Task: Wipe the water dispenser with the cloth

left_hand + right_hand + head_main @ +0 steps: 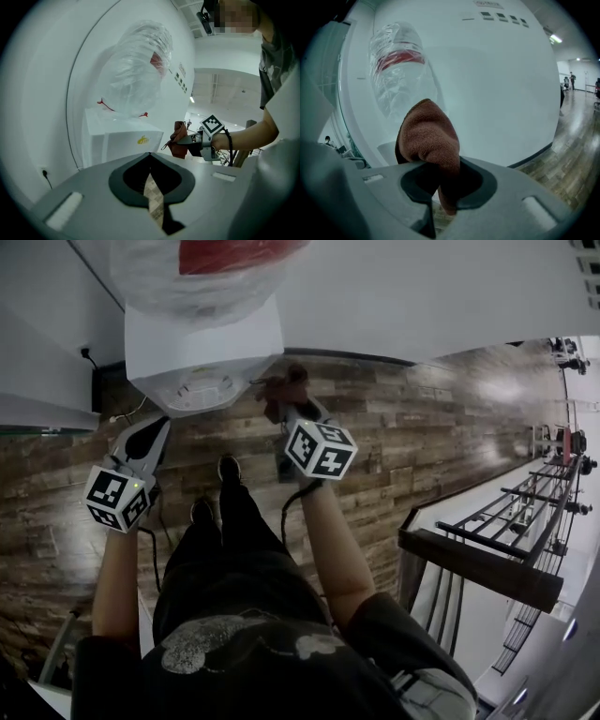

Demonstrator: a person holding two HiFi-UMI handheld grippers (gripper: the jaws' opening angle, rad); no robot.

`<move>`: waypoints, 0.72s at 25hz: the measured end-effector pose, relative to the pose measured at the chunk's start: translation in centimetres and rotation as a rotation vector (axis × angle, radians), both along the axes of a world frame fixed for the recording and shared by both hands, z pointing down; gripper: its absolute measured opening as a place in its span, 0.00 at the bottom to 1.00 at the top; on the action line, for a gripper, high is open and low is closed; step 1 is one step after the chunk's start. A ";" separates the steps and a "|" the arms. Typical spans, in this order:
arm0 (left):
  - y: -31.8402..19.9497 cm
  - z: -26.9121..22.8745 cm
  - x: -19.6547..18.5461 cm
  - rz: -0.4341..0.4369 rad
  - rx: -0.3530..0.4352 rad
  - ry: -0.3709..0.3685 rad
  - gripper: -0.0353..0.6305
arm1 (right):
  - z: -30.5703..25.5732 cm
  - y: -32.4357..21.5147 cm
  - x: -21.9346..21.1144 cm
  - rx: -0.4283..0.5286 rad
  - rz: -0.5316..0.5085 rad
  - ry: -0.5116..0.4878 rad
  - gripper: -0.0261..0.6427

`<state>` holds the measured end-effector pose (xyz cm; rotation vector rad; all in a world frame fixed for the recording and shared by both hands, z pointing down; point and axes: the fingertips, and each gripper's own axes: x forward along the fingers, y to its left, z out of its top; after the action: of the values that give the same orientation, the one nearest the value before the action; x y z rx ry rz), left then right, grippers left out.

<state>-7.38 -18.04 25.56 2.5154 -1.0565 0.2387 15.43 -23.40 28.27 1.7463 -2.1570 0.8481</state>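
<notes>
The white dispenser (pixel 202 352) stands against a white wall (pixel 422 296), carrying an upturned bottle (pixel 202 273) wrapped in clear plastic with a red label. The right gripper (pixel 295 413) is at the dispenser's front right corner, its fingers closed tight on a rust-brown cloth (pixel 279 390). The cloth bunches out past the fingertips, just beside the corner of the dispenser's top; no view shows whether cloth and casing touch. The right gripper view shows this grip closely: the cloth (pixel 429 138) rises in a rounded fold from between the right gripper's (pixel 440 178) fingers, with one end hanging down behind them, and the bottle (pixel 396 65) stands beyond it to the left. The left gripper (pixel 152 432) is held in front of the dispenser's left corner, clear of the casing. In its own view the left gripper's (pixel 150 164) fingers are pressed together with nothing between them. Past them that view shows the dispenser (pixel 119 138) with a small yellow mark on its front and the bottle (pixel 138 70) above. The cloth (pixel 178 138) and the other gripper's marker cube (pixel 212 125) lie off the dispenser's right edge. A wood-plank floor (pixel 422 427) spreads out from the dispenser's foot, and the person's dark trousers and shoes (pixel 228 468) are in front of it.
</notes>
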 end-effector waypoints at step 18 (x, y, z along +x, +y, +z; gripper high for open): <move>-1.6 9.5 -2.5 -0.212 0.008 -0.037 0.08 | 12.4 -4.7 -1.1 -0.046 -0.156 -0.012 0.13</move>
<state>-9.85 -19.61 35.07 2.3909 -1.3294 0.2208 14.28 -28.14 40.67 1.5310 -2.2284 0.8630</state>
